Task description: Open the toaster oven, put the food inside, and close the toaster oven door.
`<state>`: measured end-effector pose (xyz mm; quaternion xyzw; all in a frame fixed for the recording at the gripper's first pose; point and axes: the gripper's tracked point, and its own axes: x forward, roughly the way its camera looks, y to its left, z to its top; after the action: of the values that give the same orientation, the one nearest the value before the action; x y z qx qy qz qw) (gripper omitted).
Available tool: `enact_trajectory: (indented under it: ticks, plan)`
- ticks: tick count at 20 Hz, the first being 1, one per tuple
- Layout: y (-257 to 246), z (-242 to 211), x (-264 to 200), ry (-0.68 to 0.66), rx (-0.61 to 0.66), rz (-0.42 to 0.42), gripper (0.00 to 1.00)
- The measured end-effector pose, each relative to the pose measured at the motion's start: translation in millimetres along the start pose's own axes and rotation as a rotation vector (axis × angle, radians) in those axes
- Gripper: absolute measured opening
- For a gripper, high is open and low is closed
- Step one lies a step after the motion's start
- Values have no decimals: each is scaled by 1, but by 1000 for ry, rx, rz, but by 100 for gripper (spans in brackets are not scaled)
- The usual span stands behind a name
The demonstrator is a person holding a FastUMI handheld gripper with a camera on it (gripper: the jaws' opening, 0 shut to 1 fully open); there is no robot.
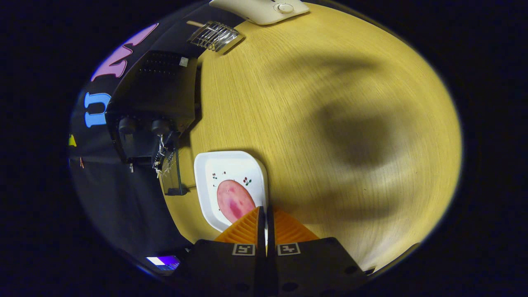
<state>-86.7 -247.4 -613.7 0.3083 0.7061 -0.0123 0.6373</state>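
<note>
A white square plate (206, 173) lies on the wooden table (330, 103) with a round pink slice of ham (234, 200) on it. My gripper (265, 211) has its orange fingers (247, 229) pressed together over the plate's near right rim, and a pale sliver of rim shows between them. The black toaster oven (159, 90) stands just left of the plate. Its glass door (171, 175) is swung open toward the plate, and two knobs (128, 124) sit on its front.
A wire rack (214, 35) rests on the table beyond the oven, and a cream-coloured appliance (264, 9) stands at the far edge. A lit screen (164, 261) glows low to the left of the fingers. Broad shadows fall on the bare wood to the right.
</note>
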Motion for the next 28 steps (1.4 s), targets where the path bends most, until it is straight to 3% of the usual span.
enact_trajectory:
  ticks: [4, 8, 17, 28]
  plan:
    - [2, -5, 0, 16, -6, 21, 5]
    - [13, -13, 0, 28, 32, 106, 5]
    - [65, -30, -49, -155, 183, 242, 5]
    - [211, -30, 42, -341, 431, 240, 5]
